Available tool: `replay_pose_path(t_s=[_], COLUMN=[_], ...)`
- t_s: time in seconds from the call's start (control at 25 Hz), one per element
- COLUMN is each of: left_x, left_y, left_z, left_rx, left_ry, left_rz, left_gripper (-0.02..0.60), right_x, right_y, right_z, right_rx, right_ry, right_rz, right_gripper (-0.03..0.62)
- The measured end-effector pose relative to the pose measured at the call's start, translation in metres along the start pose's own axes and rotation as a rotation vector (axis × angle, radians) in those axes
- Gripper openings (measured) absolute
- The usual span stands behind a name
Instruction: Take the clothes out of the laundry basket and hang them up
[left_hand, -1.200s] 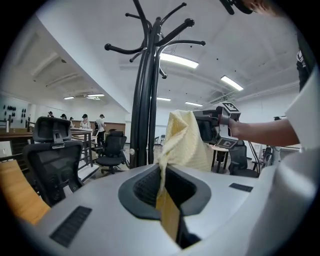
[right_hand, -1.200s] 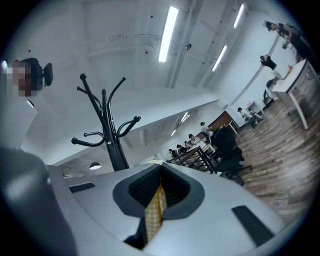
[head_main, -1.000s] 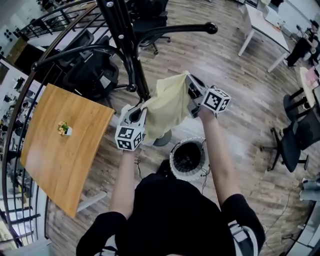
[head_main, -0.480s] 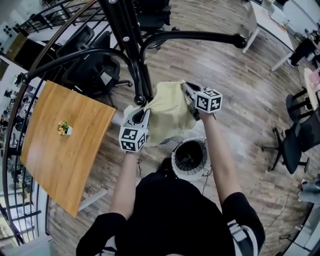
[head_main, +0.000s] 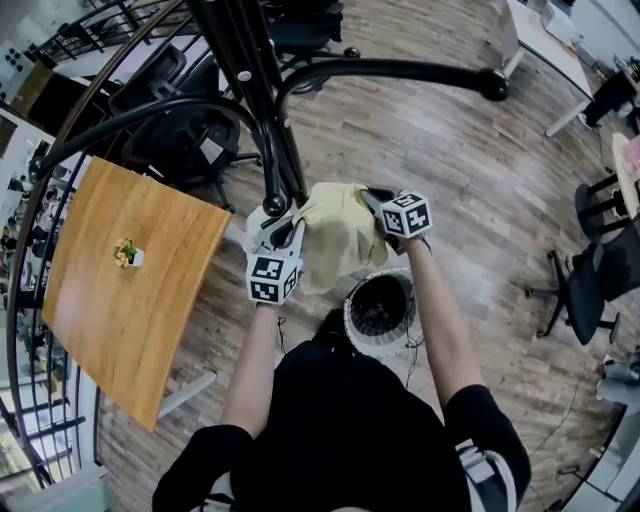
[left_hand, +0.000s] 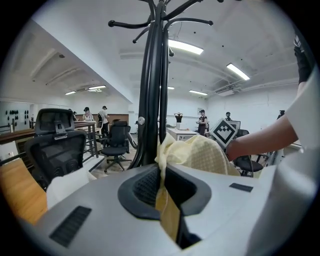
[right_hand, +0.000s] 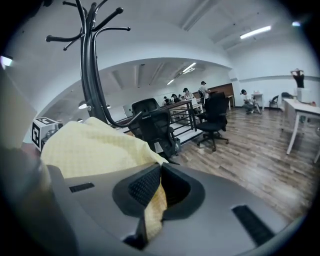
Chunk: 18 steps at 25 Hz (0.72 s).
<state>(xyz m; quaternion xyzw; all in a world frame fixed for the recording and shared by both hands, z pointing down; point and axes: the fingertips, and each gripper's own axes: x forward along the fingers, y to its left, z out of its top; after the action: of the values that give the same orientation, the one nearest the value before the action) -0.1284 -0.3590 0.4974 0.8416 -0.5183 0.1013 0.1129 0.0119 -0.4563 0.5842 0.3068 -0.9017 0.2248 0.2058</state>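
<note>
- Left gripper (head_main: 284, 228) is clamped on the yellow cloth's (head_main: 335, 238) left edge.
- Right gripper (head_main: 374, 198) pinches its right edge.
- The cloth hangs above the laundry basket (head_main: 350, 322), seemingly touching the coat stand (head_main: 268, 120).

Wooden tabletop (head_main: 120, 320) at left, bearing a small flowering plant (head_main: 127, 256) near one edge. Black office chair (head_main: 185, 150) beyond, another office chair (head_main: 600, 275) far right. White desk (head_main: 545, 50) on plank floor (head_main: 480, 190).

You have bright, even light from the ceiling strip lights (left_hand: 186, 47), only soft shadows on the wooden floor (head_main: 440, 130), heavy fisheye bending with black corners in both gripper views, and a slightly soft near foreground there.
</note>
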Motion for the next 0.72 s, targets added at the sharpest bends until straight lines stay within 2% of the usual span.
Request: replay_pose_path(t_s=[0.12, 0.36, 0.4, 0.48, 0.72], left_x=[0.0, -0.002, -0.002, -0.003, -0.008], left_y=[-0.003, -0.007, -0.008, -0.009, -0.011], left_z=[-0.006, -0.007, -0.006, -0.006, -0.004], left_rx=[0.004, 0.053, 0.051, 0.041, 0.055], left_ry=[0.009, -0.012, -0.014, -0.018, -0.028], left_rz=[-0.001, 0.002, 0.0, -0.004, 0.01], left_gripper=[0.035, 0.038, 0.048, 0.113, 0.186], right_x=[-0.001, -0.008, -0.01, -0.013, -0.032], right_y=[0.003, 0.005, 0.004, 0.003, -0.004], right_z=[-0.01, -0.019, -0.02, -0.025, -0.03], right_rx=[0.003, -0.007, -0.018, -0.039, -0.023], right_ry=[0.015, 0.026, 0.034, 0.051, 0.028], right_rz=[0.011, 0.006, -0.004, -0.023, -0.069], right_gripper=[0.025, 0.115, 0.134, 0.17, 0.176])
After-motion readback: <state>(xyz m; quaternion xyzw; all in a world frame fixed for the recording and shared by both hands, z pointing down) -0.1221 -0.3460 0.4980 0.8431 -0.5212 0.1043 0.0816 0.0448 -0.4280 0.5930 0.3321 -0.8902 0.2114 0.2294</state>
